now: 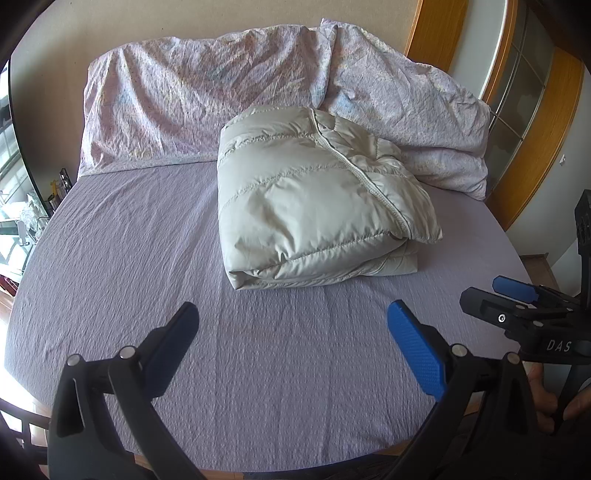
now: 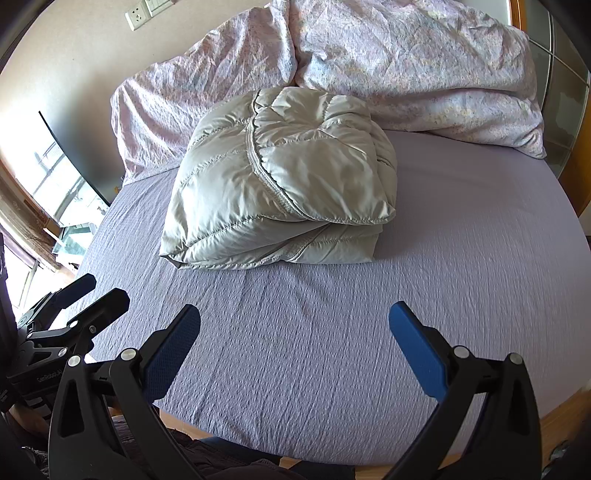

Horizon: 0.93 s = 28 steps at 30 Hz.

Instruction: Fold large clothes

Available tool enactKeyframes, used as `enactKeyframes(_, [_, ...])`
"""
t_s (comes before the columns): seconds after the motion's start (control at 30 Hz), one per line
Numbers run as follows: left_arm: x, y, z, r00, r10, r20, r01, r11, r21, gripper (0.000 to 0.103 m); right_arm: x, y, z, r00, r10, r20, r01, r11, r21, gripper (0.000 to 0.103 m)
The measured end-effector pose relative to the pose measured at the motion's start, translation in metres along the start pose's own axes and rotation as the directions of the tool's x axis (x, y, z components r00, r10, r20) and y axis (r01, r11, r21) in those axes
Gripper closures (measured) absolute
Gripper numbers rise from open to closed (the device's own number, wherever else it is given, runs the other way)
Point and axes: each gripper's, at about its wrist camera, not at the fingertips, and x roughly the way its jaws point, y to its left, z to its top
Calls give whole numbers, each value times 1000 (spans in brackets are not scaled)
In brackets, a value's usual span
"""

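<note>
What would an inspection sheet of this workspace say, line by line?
Surface: bed sheet, lilac, wrinkled, laid flat.
Job's things: puffer jacket, pale grey, folded into a compact bundle, untouched.
Clutter: floral duvet bunched at the bed's far end.
Grippers: left gripper open, empty; right gripper open, empty; both short of the jacket.
Cables: nothing seen.
Surroundings: wall socket, wooden door frame.

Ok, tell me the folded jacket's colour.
Pale grey-beige, quilted jacket; clearest in the right wrist view.
</note>
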Motion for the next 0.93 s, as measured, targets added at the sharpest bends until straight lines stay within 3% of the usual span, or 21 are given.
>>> enactKeyframes(0.93, [0, 1, -3, 1000, 0, 0, 0, 1000, 4, 2, -1, -1, 0, 1000, 1, -1, -1, 1000, 1, 1])
